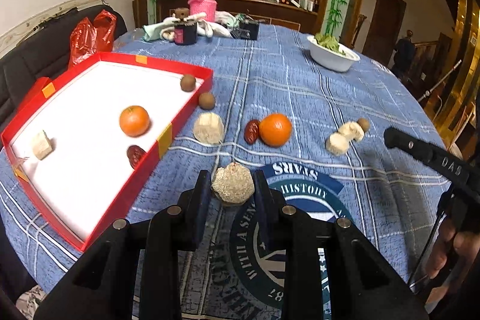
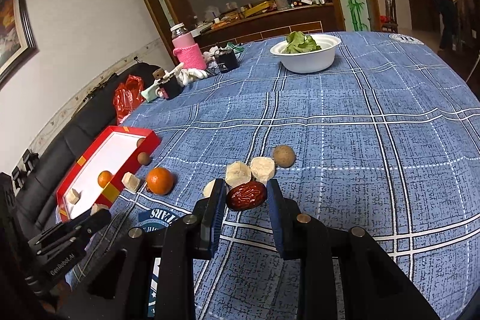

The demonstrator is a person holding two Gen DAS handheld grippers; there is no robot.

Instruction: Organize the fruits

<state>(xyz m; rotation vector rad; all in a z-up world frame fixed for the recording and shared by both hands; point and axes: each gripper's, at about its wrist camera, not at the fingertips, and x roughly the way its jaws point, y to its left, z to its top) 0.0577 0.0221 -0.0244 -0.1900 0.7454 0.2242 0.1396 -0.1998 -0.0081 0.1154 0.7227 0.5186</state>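
Observation:
My left gripper (image 1: 232, 176) is shut on a pale rough fruit chunk (image 1: 232, 186), low over the blue cloth beside the red tray (image 1: 183, 116). In the tray lie an orange (image 1: 134, 121), a pale cube (image 1: 42, 145), a red date (image 1: 135, 155) and a brown longan (image 1: 188, 82). Loose on the cloth are a longan (image 1: 207, 101), a pale chunk (image 1: 208, 128), a date (image 1: 251, 131) and an orange (image 1: 275, 129). My right gripper (image 2: 246, 182) is shut on a red date (image 2: 246, 196), just before two pale pieces (image 2: 238, 174) and a longan (image 2: 283, 156).
A white bowl of greens (image 2: 306, 59) stands far back on the table. A pink-sleeved bottle (image 2: 187, 50), dark jars (image 2: 226, 60) and white cloths cluster at the back left. A red plastic bag (image 1: 90, 35) lies on the black sofa beyond the tray.

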